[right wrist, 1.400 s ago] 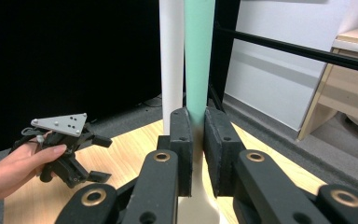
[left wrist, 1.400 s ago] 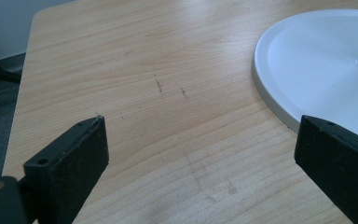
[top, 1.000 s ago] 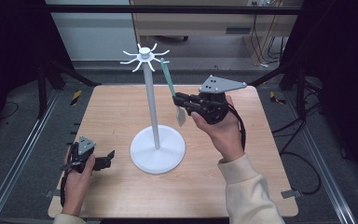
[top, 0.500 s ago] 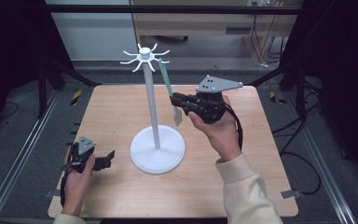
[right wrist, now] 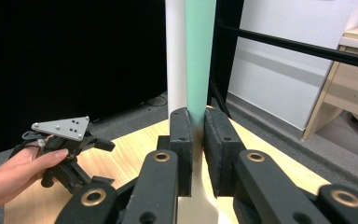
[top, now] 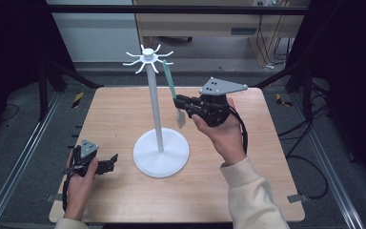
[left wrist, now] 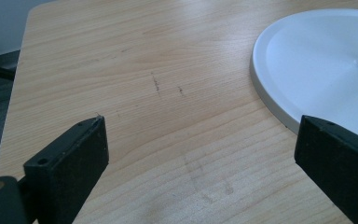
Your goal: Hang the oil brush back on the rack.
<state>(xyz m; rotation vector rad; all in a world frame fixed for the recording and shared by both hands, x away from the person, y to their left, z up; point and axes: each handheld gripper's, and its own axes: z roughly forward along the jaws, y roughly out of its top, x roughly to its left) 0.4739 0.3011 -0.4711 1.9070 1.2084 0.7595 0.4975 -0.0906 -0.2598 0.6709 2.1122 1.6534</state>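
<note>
High view showed our right gripper (top: 181, 106) clamped on the green-handled spatula (top: 172, 93), hung at the rack's (top: 157, 112) three o'clock hook, while our left gripper (top: 108, 162) rested wide open and empty at seven o'clock.

Even overhead light fell brightly on the pale wooden table (top: 124, 114), leaving only soft shadows beside the round white stand base (top: 161, 153), while the surroundings stayed nearly black, the high view looked slightly soft, and the nearest black jaws blurred in both gripper views.
</note>
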